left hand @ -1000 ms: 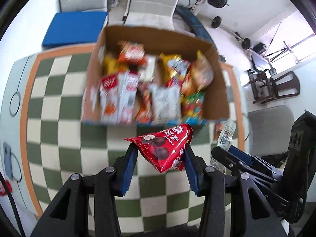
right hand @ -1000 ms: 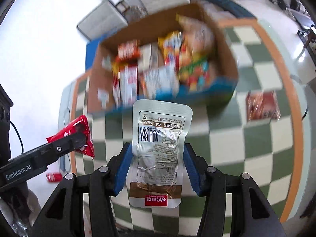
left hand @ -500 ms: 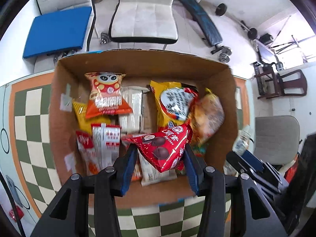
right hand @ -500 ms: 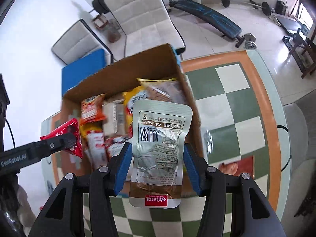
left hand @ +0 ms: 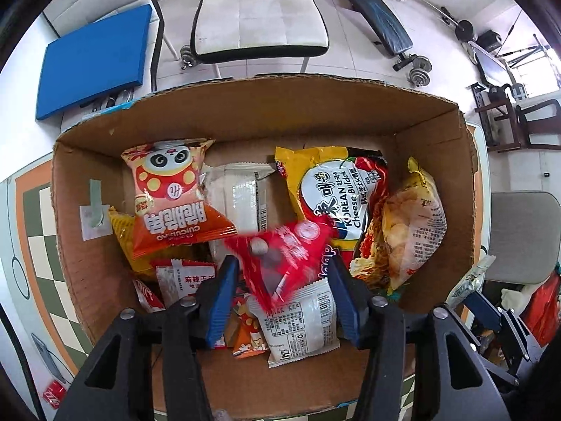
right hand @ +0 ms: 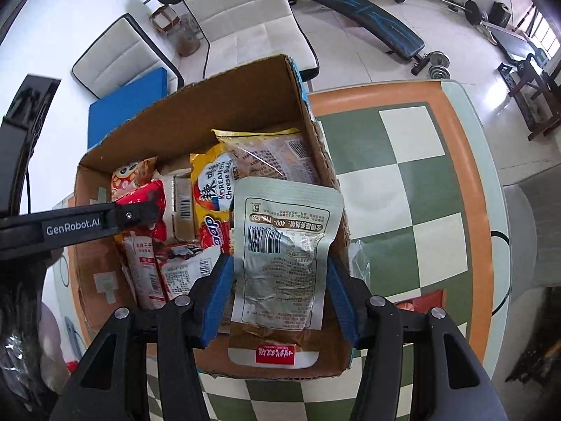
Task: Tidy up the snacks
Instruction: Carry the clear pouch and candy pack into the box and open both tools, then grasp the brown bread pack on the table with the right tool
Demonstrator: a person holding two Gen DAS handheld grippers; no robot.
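An open cardboard box (left hand: 252, 112) holds several snack bags on the checkered table. Straight above it hangs my left gripper (left hand: 280, 263), its jaws opening. A red triangular snack packet (left hand: 284, 256) is blurred between the blue pads, loose and no longer pinched. It hangs over a white packet (left hand: 301, 319) near the box's front wall. My right gripper (right hand: 277, 263) is shut on a silver pouch (right hand: 284, 238), held upright over the box's right front corner (right hand: 336, 361). In the right wrist view the left gripper's finger (right hand: 136, 215) reaches in from the left with the red packet (right hand: 154, 193).
The box holds an orange panda bag (left hand: 171, 196), a yellow noodle pack (left hand: 333, 189) and a chip bag (left hand: 413, 224). A red-brown packet (right hand: 420, 301) and a clear wrapper (right hand: 357, 256) lie on the table (right hand: 403, 175) right of the box. White chairs (left hand: 259, 10) stand behind it.
Both grippers have moved from over the table to above the box and sunk lower. The left jaws have widened and the red packet has come loose. The right keeps its pouch.
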